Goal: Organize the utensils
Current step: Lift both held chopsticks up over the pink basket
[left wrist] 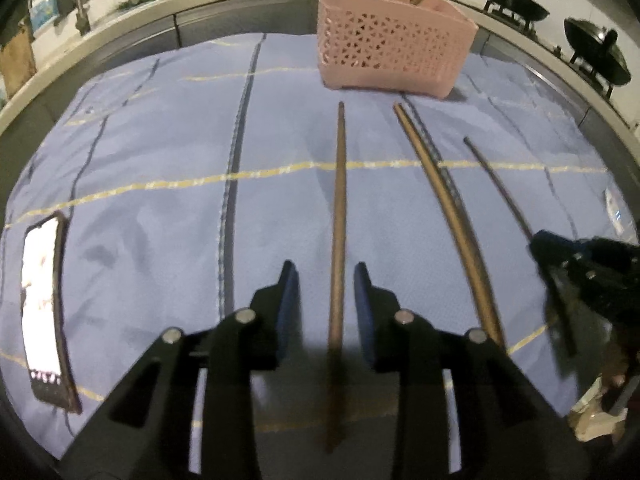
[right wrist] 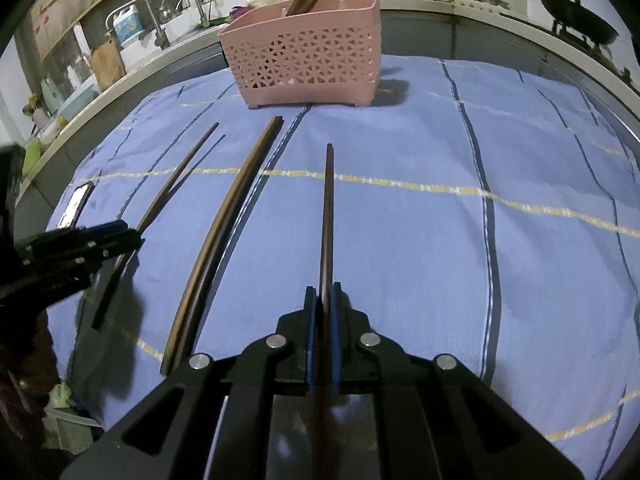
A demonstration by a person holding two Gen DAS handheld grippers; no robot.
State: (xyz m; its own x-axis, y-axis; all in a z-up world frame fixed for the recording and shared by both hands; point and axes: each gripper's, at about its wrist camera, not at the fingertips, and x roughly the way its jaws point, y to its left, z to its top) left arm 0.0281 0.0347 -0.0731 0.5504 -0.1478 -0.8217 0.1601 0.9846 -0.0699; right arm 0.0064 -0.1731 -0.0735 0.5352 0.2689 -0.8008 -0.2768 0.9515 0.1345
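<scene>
Brown wood, long and slim: one chopstick [right wrist: 327,216] is pinched between the closed jaws of the right gripper [right wrist: 323,300], its far tip aimed at the pink basket [right wrist: 304,64] that stands at the back of the blue checked cloth [right wrist: 420,240]; a second chopstick [left wrist: 338,240] lies on the cloth in the gap of the left gripper [left wrist: 326,276], whose jaws stand apart on either side and do not press it. No earlier view is there to compare.

To do this step well, I judge, the left jaws should close squarely on the shaft near this end, so the stick does not pivot; the right should lift its stick clear of the cloth, then tip it upright over the basket.

Counted: four loose sticks, namely the two named and a touching pair [left wrist: 448,216] between them; several more in the basket, too bunched to number; one basket; one phone [left wrist: 42,308] at the cloth's left edge.
</scene>
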